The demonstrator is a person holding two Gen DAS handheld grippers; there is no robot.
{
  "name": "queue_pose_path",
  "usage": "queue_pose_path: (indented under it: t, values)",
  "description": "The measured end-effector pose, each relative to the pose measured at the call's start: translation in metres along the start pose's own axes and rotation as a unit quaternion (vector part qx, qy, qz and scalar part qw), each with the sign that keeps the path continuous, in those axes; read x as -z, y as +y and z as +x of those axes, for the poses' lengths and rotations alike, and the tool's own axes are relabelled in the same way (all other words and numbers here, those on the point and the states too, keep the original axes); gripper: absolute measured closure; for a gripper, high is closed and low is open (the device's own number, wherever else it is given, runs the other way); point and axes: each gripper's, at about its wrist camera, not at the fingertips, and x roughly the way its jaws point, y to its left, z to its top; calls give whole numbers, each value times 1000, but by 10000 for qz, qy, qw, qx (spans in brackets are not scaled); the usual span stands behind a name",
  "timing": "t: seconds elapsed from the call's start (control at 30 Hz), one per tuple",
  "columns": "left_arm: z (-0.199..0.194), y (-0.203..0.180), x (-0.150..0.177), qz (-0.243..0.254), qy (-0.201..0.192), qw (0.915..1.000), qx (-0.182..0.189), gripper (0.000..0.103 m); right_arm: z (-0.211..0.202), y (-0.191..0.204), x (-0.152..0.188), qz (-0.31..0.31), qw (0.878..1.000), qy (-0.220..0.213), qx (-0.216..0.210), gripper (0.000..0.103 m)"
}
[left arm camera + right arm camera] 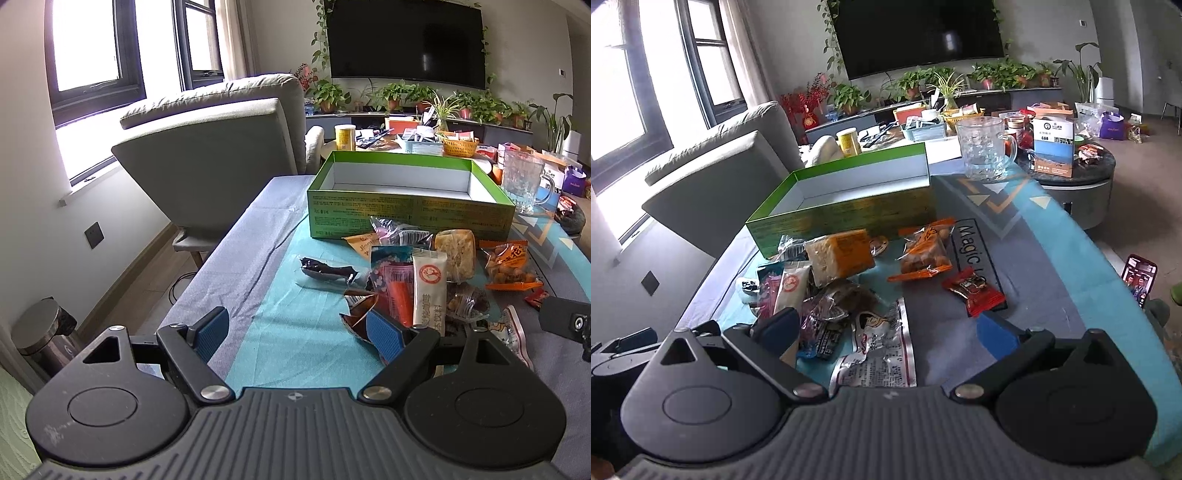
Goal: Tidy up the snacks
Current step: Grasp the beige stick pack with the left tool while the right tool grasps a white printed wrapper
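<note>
An empty green box [406,214] [849,218] stands open on the blue tablecloth. In front of it lies a heap of snack packets: a white sachet [428,288], a rice cracker bar [456,254] [842,258], an orange peanut bag [509,266] [925,254] and a dark wrapper [325,271]. A red packet [973,291] lies apart on the right. My left gripper [297,332] is open at the heap's near left edge, holding nothing. My right gripper [890,332] hangs open low over a silver-white packet [879,350], its pads apart from it.
A glass mug [524,181] [984,151] stands behind the box on the right. A grey armchair [221,147] is to the table's left, a bin [44,332] on the floor. A phone [1139,277] sits at the table's right edge. Cluttered tables lie beyond.
</note>
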Motion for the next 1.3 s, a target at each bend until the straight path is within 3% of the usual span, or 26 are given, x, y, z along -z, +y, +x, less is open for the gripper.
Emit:
queue_pose_path:
  t: [0.37, 0.63, 0.97, 1.1, 1.2, 1.27, 1.3]
  values:
    - [-2, -3, 1, 64, 6, 10000, 68, 22, 0, -7, 2, 41, 10000, 63, -18, 69]
    - [0, -11, 2, 188, -21, 9973, 704, 22, 10, -18, 8, -164, 9992, 365, -93, 69]
    - [20, -38, 3, 685, 329, 9922, 989, 22, 29, -17, 12, -173, 9967, 712, -360, 69]
    - [25, -51, 5, 1015, 420, 9875, 1127, 33, 34, -24, 11, -33, 9964, 798, -276, 69]
    - [32, -56, 7, 1095, 572, 9845, 1248, 57, 35, -28, 10, 49, 9965, 800, -227, 69]
    - [36, -54, 8, 1021, 681, 9827, 1388, 79, 36, -30, 9, 55, 9966, 798, -206, 69]
    - [37, -52, 7, 947, 703, 9827, 1428, 79, 37, -29, 8, 52, 9965, 805, -200, 69]
